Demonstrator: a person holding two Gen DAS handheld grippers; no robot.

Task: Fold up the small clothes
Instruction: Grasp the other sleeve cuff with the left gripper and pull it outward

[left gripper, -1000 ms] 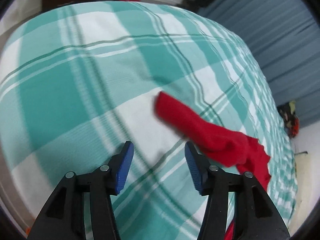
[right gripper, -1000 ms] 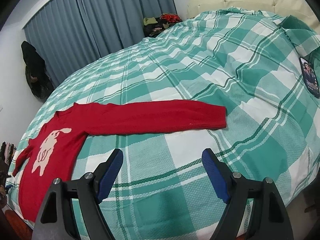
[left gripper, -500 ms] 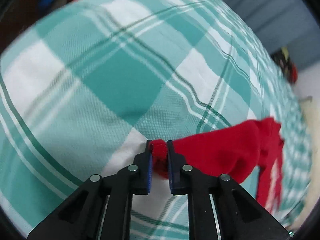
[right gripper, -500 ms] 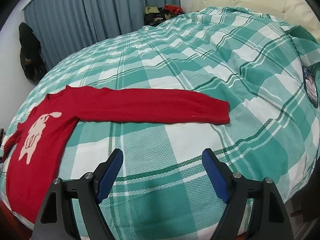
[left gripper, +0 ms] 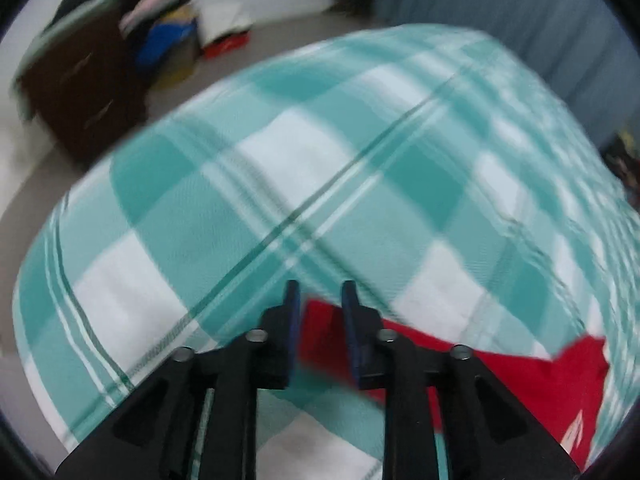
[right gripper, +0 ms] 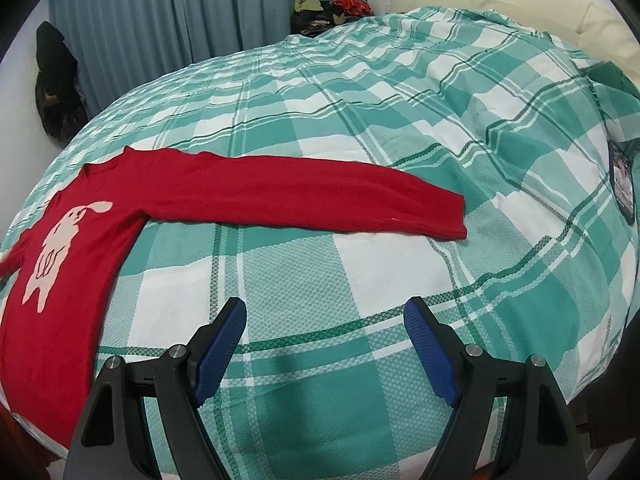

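A small red sweater [right gripper: 68, 280] with a pale animal print lies flat on the bed. One sleeve [right gripper: 304, 196] stretches to the right toward its cuff [right gripper: 452, 220]. My right gripper [right gripper: 324, 320] is open and empty, above the bedspread in front of that sleeve. In the blurred left wrist view my left gripper [left gripper: 320, 312] is shut on the other red sleeve's cuff [left gripper: 320, 332] and holds it raised, with the sweater body [left gripper: 560, 380] trailing to the right.
The bed has a green and white plaid cover [right gripper: 400, 120]. Blue curtains [right gripper: 180, 12] hang behind it. A dark dresser [left gripper: 80, 92] with piled clothes stands beyond the bed's foot. A dark card [right gripper: 622, 184] lies at the right edge. A cream headboard [right gripper: 520, 4] is at the back.
My left gripper closed on the sleeve cuff and has lifted and swung it, so its view now blurs. The right gripper has moved slightly closer to the long sleeve and stays open.
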